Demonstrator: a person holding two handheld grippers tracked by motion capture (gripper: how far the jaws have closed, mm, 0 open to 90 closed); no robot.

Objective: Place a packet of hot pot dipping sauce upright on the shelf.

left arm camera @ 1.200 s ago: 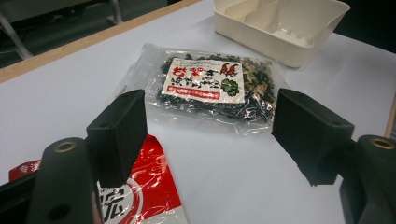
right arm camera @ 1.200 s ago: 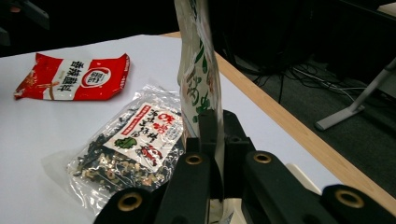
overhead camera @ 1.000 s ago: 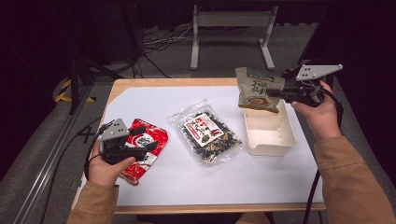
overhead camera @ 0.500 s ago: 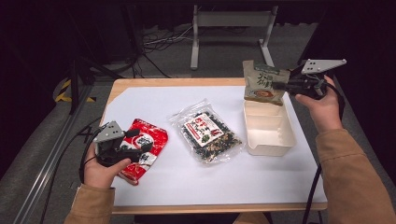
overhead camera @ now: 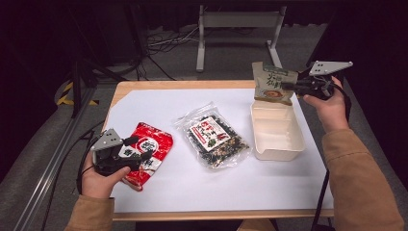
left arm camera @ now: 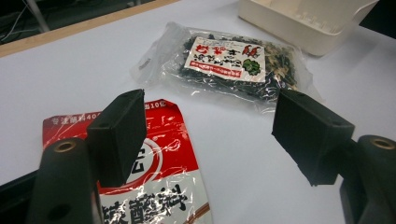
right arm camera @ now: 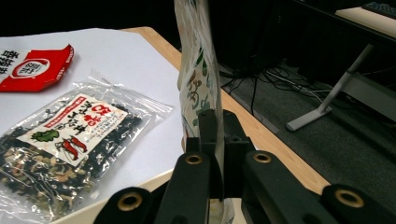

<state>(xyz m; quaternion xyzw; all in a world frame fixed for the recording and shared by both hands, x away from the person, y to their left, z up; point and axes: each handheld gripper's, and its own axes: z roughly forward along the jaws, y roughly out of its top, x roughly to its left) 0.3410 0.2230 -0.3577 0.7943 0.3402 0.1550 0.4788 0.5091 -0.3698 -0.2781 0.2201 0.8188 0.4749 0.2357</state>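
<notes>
A red snack packet [overhead camera: 156, 142] [left arm camera: 154, 186] lies flat at the front left of the white table sheet. My left gripper [overhead camera: 139, 148] [left arm camera: 212, 130] hovers over its edge, open, with nothing between the pads. At the far right my right gripper [overhead camera: 287, 86] [right arm camera: 218, 154] is shut on the lower edge of a tan and green snack packet [overhead camera: 272, 83] [right arm camera: 198, 70]. That packet hangs upright in the air over the far end of a cream plastic box [overhead camera: 276, 151] [left arm camera: 299, 32].
A clear bag of dark dried mix with a red and white label [overhead camera: 212, 139] [left arm camera: 233, 63] [right arm camera: 65, 140] lies mid-table between the red packet and the box. Beyond the table's wooden far edge [overhead camera: 192, 84] are cables and a metal stand on the floor.
My right gripper has carried the tan packet a little right and away, and the packet now stands more upright. The left gripper has stayed over the red packet.
</notes>
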